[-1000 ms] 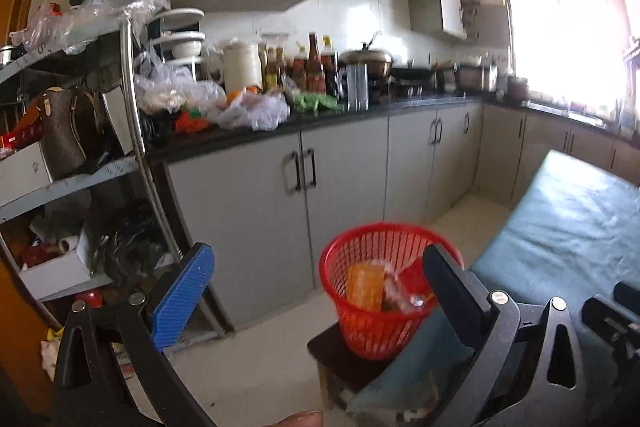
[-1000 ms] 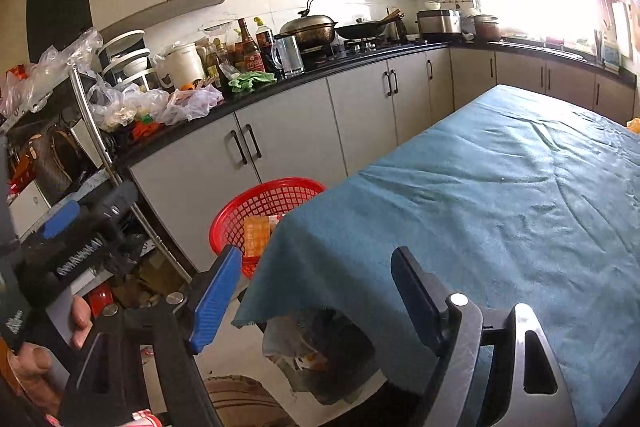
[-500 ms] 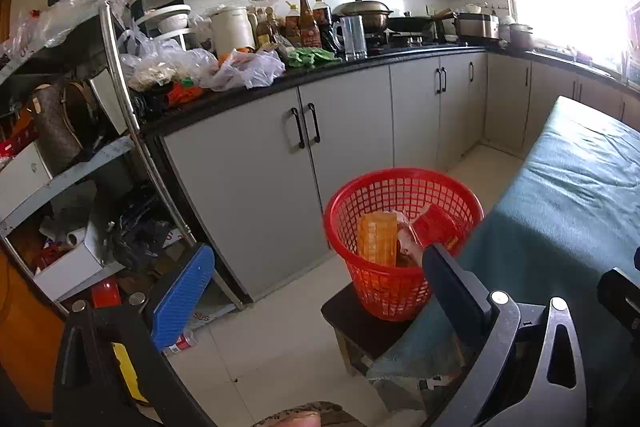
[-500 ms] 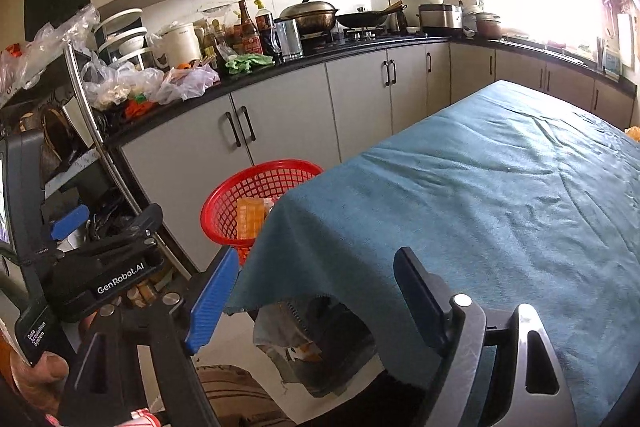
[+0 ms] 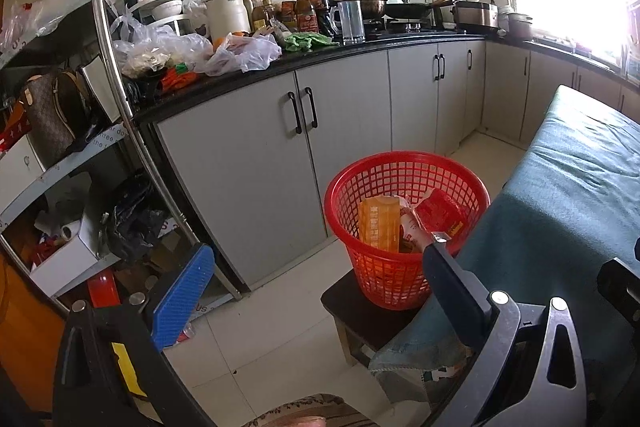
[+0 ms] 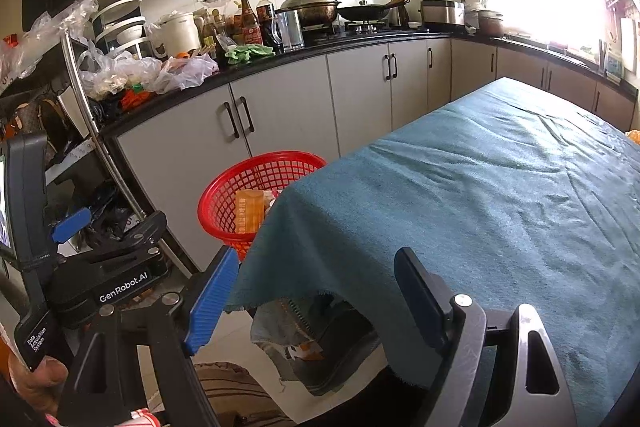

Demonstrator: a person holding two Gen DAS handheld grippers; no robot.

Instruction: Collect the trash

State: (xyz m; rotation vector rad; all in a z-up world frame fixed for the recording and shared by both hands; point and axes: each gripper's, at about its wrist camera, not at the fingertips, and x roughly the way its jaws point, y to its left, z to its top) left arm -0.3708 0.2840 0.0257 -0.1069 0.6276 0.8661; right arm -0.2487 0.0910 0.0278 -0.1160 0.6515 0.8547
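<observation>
Both your left gripper (image 5: 310, 269) and right gripper (image 6: 314, 293) gape wide, empty. Ahead, the red basket (image 5: 404, 163) holds light, crinkly wrappers (image 5: 378, 223); pinch their upper edges.

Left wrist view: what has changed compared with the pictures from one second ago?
The view tipped downward: the red basket now shows whole, on its dark stool, with more floor visible. Nothing was grasped or released. Both grippers, left and right, stay open and empty; the trash stays in the basket.
</observation>
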